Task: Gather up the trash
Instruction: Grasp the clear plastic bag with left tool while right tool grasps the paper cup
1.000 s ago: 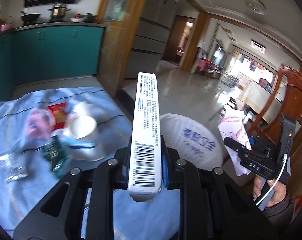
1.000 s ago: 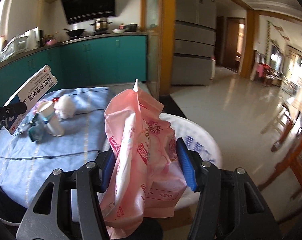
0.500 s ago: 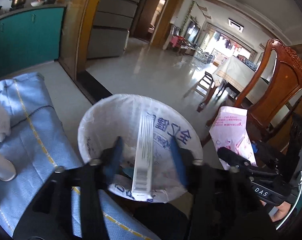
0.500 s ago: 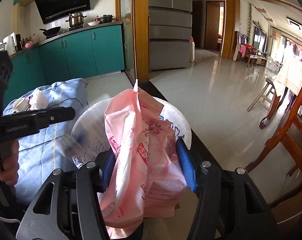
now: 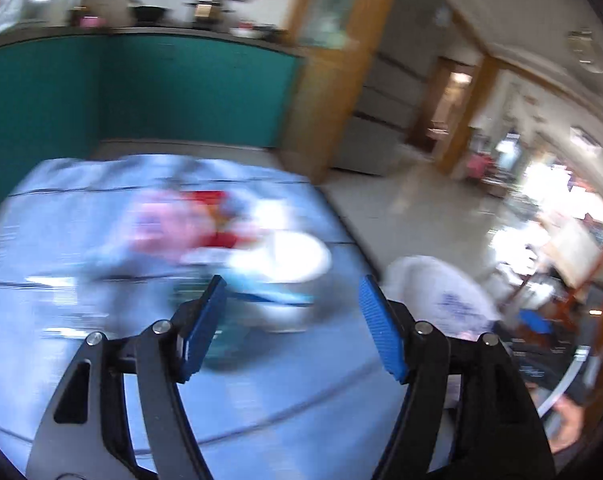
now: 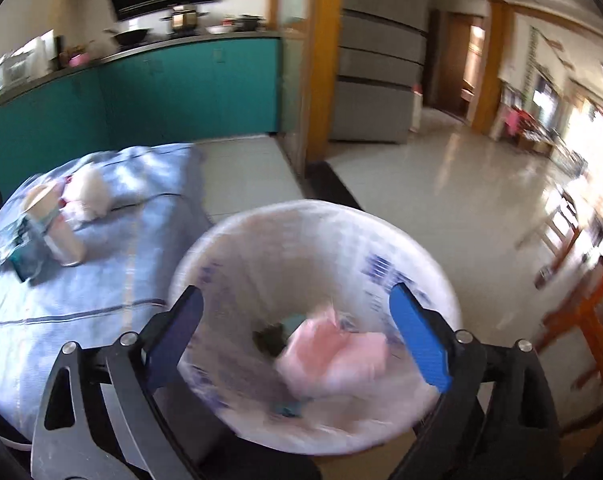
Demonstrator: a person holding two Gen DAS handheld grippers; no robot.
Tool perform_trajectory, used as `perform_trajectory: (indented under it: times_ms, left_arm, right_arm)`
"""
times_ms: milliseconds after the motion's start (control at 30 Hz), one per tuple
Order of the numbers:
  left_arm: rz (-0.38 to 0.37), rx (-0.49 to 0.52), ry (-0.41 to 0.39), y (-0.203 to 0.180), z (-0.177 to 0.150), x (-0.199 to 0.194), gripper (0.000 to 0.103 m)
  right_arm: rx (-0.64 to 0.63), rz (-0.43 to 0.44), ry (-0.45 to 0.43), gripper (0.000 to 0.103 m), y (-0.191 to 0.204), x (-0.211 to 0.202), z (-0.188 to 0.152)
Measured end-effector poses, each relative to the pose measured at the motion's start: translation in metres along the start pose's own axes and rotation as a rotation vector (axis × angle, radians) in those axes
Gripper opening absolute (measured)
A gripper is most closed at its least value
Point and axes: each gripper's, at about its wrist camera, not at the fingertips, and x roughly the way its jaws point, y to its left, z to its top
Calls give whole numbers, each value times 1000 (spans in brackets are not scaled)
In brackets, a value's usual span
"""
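Now your right gripper (image 6: 295, 318) tilts down over the bin (image 6: 441, 292), jaws just sprung wide, empty; your left gripper (image 5: 293, 308) likewise, at nine o'clock; the bin's blue print is unreadable.

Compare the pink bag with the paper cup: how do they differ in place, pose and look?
The pink bag lies crumpled inside the lined trash bin, while the paper cup stands tilted on the blue tablecloth, outside the bin. The bag is soft, flat plastic; the cup is a stiff pale cone shape with a blue band. The bag lies beneath the open right gripper; the cup sits off to its left among other litter. Neither is held.
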Motion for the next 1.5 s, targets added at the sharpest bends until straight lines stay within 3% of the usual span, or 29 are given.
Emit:
perform_trajectory:
  times_ms: [67,167,300,400,567,633,700,767,933,1000,1067,1233,1500]
  left_arm:
    - [108,-38,-3,33,3,-3,73]
    - [203,-110,36,73,8,1,75]
    - [237,-187,79,114,11,8,77]
    - [245,-208,79,125,9,9,78]
    - [230,-227,106,133,-1,7,80]
    - [223,-225,113,137,0,12,80]
    - [215,-221,122,138,1,18,80]
    - [214,-221,132,139,0,25,80]
    - [232,-201,160,138,-3,42,78]
    - [233,-194,177,138,-5,47,69]
    - [223,-187,196,138,-8,52,51]
    - [200,-183,200,138,-12,51,41]
    - [153,-128,206,121,-28,5,39]
  right_arm:
    - [-32,60,-5,92,22,4,9]
    - [-89,203,-26,93,63,7,26]
    - [-185,380,-42,93,131,20,51]
    - [-255,421,-28,94,174,37,65]
    - [-360,401,5,94,225,68,69]
    - [-339,449,13,90,230,69,69]
    - [-322,488,39,55,232,69,68]
    - [-315,521,73,41,228,67,62]
    - [-298,526,68,41,214,49,48]
    - [-292,525,62,41,205,41,42]
    - [-277,524,53,41,193,31,36]
    - [-251,509,49,41,173,17,25]
    - [-210,497,72,41,153,11,7]
